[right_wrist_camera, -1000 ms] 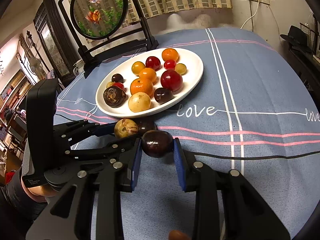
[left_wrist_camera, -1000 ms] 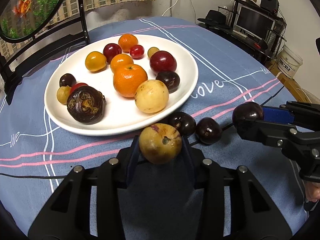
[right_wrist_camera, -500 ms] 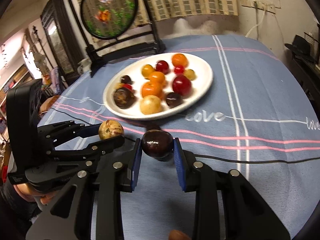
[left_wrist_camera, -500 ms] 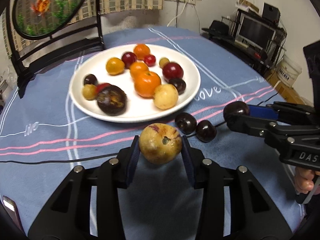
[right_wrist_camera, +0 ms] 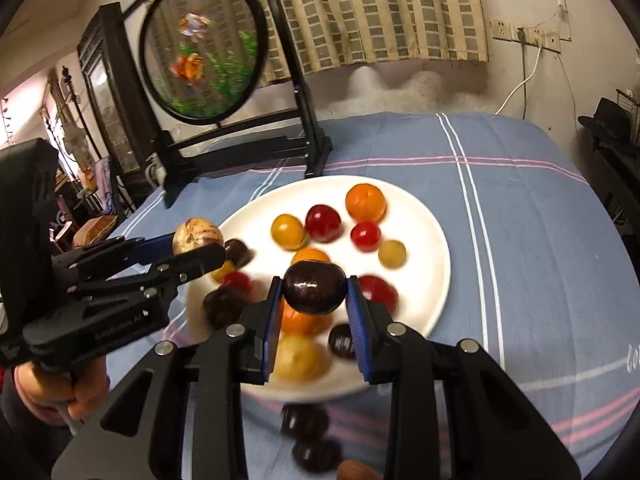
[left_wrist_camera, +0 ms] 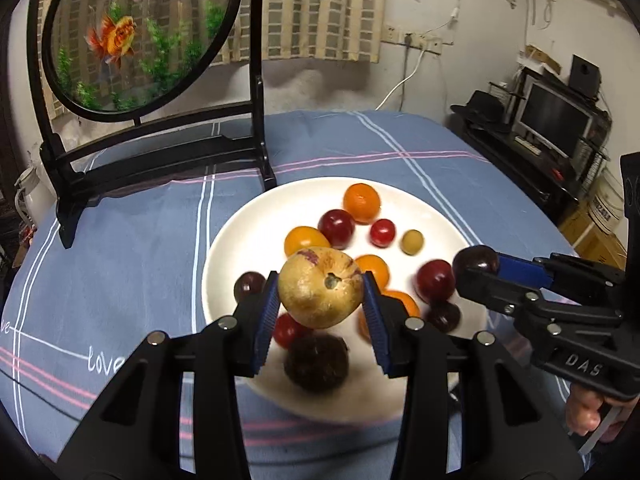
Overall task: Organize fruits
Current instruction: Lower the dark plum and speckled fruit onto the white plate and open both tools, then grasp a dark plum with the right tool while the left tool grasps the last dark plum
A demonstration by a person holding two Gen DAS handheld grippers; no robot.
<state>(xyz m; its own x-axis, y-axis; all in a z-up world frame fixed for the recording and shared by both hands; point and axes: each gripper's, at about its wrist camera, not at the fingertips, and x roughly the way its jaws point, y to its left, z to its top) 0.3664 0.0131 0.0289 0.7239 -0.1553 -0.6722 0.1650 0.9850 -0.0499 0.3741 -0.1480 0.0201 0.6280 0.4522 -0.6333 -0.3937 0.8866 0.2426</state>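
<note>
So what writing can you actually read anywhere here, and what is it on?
"love": white cursive script on the blue striped tablecloth.
"DAS": pale letters on the black body of the right gripper, which holds a dark plum.
Left gripper, holding a yellowish speckled fruit: pale lettering on its body, too blurred to read.
White bucket beside the TV stand: label too small to read.

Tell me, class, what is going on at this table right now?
A person holds a pair of tongs in each hand. The left tongs grip a yellowish speckled round fruit, the right tongs a dark purple plum, both above the white round plate of assorted fruits. Two dark plums lie on the blue tablecloth.
</note>
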